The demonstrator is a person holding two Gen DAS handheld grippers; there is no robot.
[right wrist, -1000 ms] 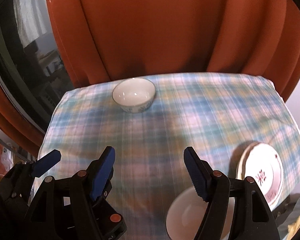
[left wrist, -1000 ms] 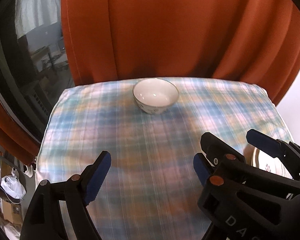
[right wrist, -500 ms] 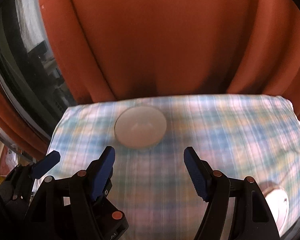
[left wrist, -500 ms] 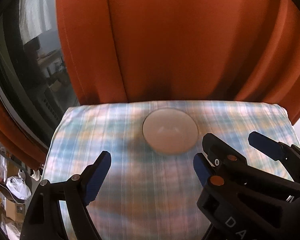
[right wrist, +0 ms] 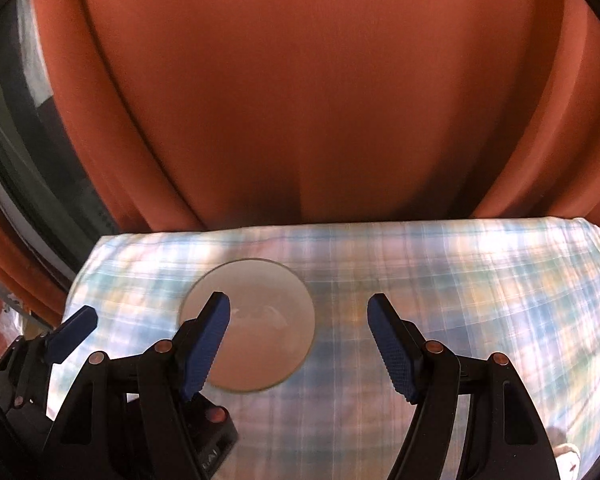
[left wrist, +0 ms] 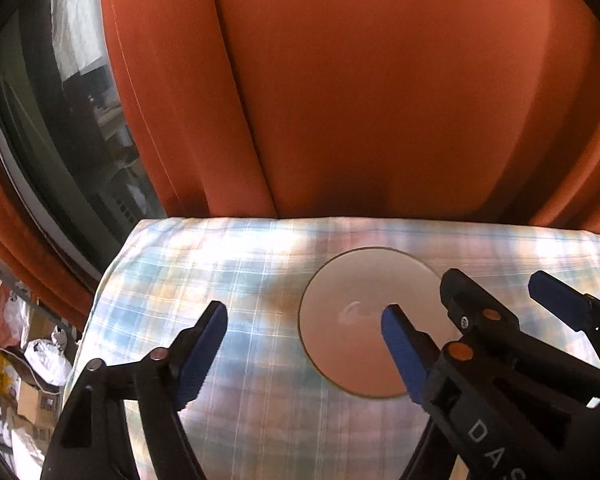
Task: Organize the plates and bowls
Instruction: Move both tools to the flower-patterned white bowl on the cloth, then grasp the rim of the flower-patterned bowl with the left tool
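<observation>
A white bowl (left wrist: pixel 356 320) sits on the plaid tablecloth (left wrist: pixel 220 264) near the table's far edge; it is blurred. My left gripper (left wrist: pixel 304 344) is open and empty, its right finger over the bowl's inside. My right gripper (right wrist: pixel 298 340) is open and empty, its left finger over the bowl (right wrist: pixel 260 320). The right gripper's body (left wrist: pixel 520 360) shows in the left wrist view beside the bowl. A plate's edge (right wrist: pixel 566 454) peeks in at the bottom right of the right wrist view.
An orange curtain (left wrist: pixel 360 100) hangs right behind the table's far edge. A dark window (left wrist: pixel 60 120) is at the left. Clutter and bags (left wrist: pixel 28 360) lie below the table's left edge.
Both grippers have moved forward toward the far edge; the bowl is now much closer and larger, between the fingers. The second bowl has left the view and only a sliver of the plates remains.
</observation>
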